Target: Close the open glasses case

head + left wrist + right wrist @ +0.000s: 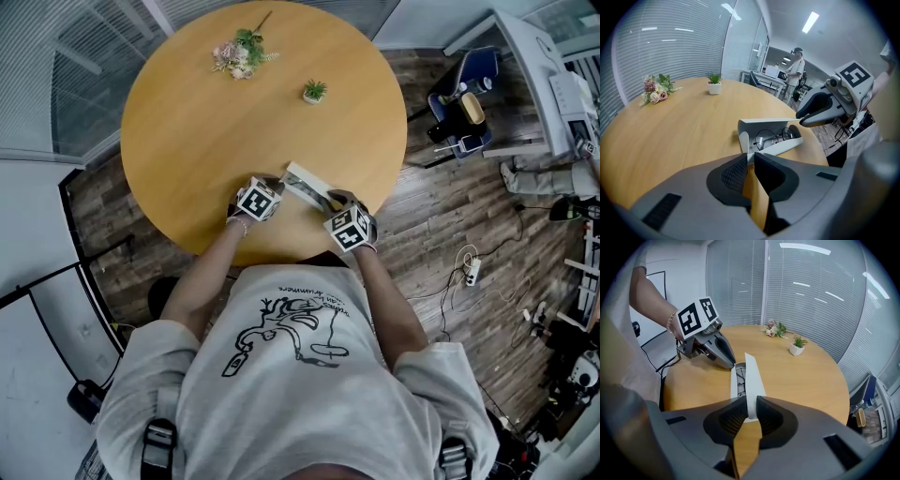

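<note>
Round wooden table (206,131) bears the glasses case (307,186) at its 6 o'clock edge: right gripper (749,414) clamps the upright lid (752,376), left gripper (749,158) pinches the base (785,146) lying at the lid's 9 o'clock.

Glasses case (771,136): pale grey hard shell, open, lid raised approx. upright, round wire glasses (774,137) inside. Lies btw. both grippers; lid edge sits in right gripper (749,408) jaws, base end at left gripper (749,159) jaw tips.
</note>
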{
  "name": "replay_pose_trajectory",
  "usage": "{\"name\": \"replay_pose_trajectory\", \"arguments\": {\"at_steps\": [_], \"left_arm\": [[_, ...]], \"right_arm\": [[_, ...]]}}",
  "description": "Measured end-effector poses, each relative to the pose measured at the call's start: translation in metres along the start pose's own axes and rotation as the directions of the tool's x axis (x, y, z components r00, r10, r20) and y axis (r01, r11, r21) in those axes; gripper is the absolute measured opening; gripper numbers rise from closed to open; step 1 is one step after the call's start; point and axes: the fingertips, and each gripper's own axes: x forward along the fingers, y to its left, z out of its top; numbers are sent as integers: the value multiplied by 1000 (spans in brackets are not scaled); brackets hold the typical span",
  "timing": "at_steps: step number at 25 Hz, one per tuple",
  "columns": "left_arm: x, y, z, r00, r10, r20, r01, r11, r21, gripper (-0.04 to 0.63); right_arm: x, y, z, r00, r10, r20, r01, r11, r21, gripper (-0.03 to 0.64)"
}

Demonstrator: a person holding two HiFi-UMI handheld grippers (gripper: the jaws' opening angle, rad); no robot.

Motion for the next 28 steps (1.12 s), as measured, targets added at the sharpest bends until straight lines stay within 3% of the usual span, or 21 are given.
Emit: {"name": "replay_pose_trajectory", "arguments": {"at_steps": [21, 28], "left_arm": [[-6, -1, -2, 1000, 12, -26, -12, 1000, -13, 64], [1, 1, 1, 1000, 17, 5, -17, 1000, -5, 64]], "right_arm": [[1, 14, -3, 1000, -6, -12, 5, 1000, -27, 78], [0, 16, -4, 1000, -8, -6, 7, 1000, -28, 80]]}}
